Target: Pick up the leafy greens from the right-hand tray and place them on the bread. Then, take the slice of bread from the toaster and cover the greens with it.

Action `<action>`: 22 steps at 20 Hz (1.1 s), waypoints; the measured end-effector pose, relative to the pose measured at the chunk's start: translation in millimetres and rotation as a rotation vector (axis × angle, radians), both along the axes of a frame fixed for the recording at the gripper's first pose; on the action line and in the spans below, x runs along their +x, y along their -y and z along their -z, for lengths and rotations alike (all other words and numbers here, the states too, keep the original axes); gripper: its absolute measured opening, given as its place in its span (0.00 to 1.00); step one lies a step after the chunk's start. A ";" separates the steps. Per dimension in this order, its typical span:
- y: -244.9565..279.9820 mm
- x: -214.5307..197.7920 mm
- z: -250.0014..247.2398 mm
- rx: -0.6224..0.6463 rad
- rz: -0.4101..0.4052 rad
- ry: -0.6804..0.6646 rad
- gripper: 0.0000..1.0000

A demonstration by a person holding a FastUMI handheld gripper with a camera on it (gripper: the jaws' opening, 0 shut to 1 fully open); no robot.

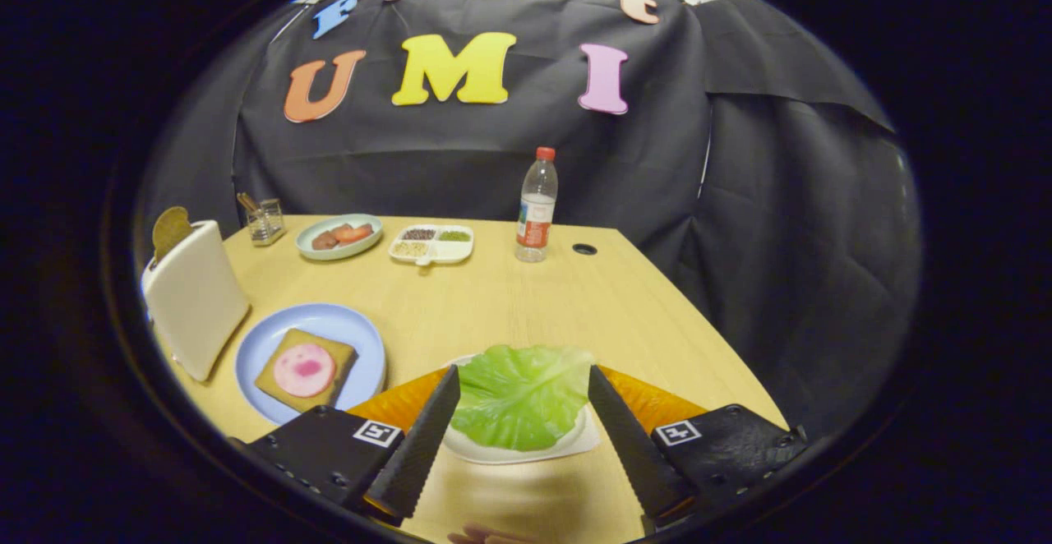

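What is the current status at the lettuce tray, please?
Gripper open, fingers astride lettuce leaf on white tray. Not gripped yet. Bread with ham waits on blue plate. Nothing obstructing.

Greens (pixel 519 396): on tray (pixel 526 449), between open jaws.
Plate (pixel 362 347): 10 o'clock of tray, bread (pixel 289 386) on it.
Toaster (pixel 196 301): left of plate.
Bottle (pixel 536 209): 12 o'clock, far worktop (pixel 534 306) edge.

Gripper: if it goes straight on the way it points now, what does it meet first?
Most likely the greens on the white tray, lying between the open fingers of the gripper. Depth is hard to judge.
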State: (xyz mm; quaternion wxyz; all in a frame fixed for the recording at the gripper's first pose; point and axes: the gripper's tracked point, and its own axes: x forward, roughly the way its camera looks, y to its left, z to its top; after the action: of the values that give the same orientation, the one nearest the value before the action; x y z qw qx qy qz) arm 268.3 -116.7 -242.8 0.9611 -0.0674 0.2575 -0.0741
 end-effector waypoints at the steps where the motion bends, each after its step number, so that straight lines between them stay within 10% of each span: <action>1: 4.5 6.5 14.4 0.005 0.018 -0.031 0.96; 6: 6.2 14.9 59.8 0.045 0.044 -0.195 0.96; 12: -3.4 13.8 68.0 0.159 0.069 -0.232 0.72; 15: -6.6 13.4 68.8 0.160 0.076 -0.226 0.47; 17: -9.5 14.6 67.6 0.147 0.096 -0.226 0.14; 22: -18.9 11.2 55.6 0.102 0.076 -0.269 0.01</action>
State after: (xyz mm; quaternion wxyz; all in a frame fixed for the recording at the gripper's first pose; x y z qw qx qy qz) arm 279.5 -97.8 -298.4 0.9166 -0.0182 0.3897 -0.0876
